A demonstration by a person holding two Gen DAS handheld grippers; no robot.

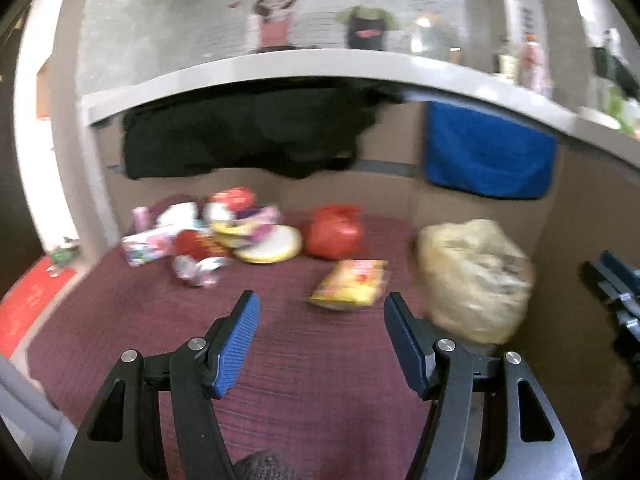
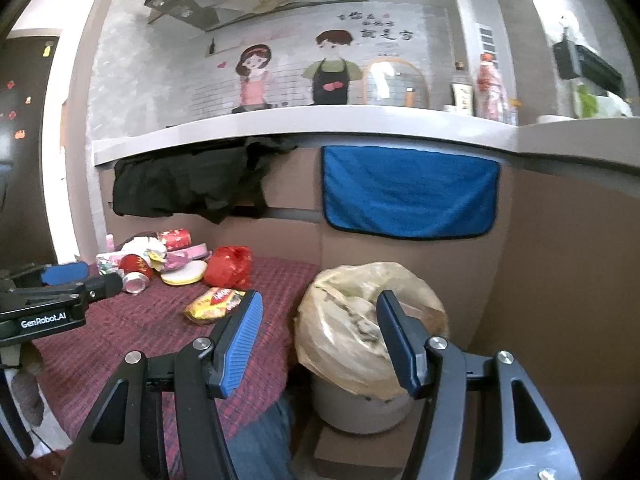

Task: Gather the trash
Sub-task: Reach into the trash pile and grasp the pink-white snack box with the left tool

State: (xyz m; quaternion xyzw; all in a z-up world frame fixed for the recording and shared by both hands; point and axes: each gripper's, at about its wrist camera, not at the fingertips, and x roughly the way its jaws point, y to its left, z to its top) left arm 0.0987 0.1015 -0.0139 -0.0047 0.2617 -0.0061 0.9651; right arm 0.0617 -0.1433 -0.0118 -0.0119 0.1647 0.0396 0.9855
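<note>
A yellow snack packet lies on the maroon cloth, just ahead of my left gripper, which is open and empty. Behind it sit a crumpled red bag and a heap of wrappers, cans and a round yellow-rimmed lid. A bin lined with a yellowish plastic bag stands at the right. My right gripper is open and empty, hovering over the bin's near side.
A white counter overhangs the back, with a black cloth and a blue towel hanging below it. Brown cabinet walls close the back and right. The left gripper shows in the right wrist view.
</note>
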